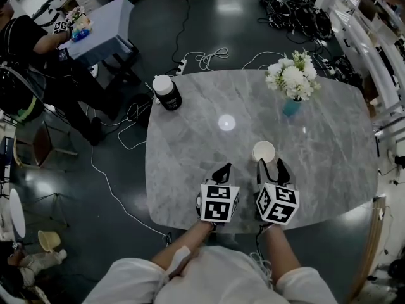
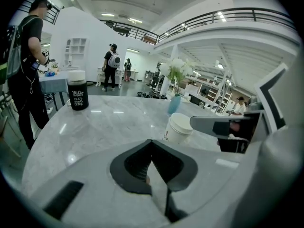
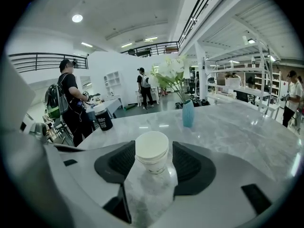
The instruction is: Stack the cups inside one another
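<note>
A stack of white paper cups [image 1: 264, 151] stands upright on the grey marble table [image 1: 209, 189], a little in from the front edge. My right gripper [image 1: 271, 165] is open and its jaws stand on either side of the cups [image 3: 152, 151], with a narrow gap showing at the right pad. My left gripper [image 1: 225, 168] hovers just left of it, shut with nothing held; its jaws [image 2: 151, 141] meet at the tips. From the left gripper view the cups [image 2: 178, 127] sit ahead to the right, beside a right gripper finger [image 2: 223, 126].
A black jar with a white lid [image 1: 167, 92] stands at the table's far left edge. A teal vase of white flowers [image 1: 292, 81] stands at the far right. Cables lie on the dark floor beyond. A person sits at a small table [image 1: 104, 30] far left.
</note>
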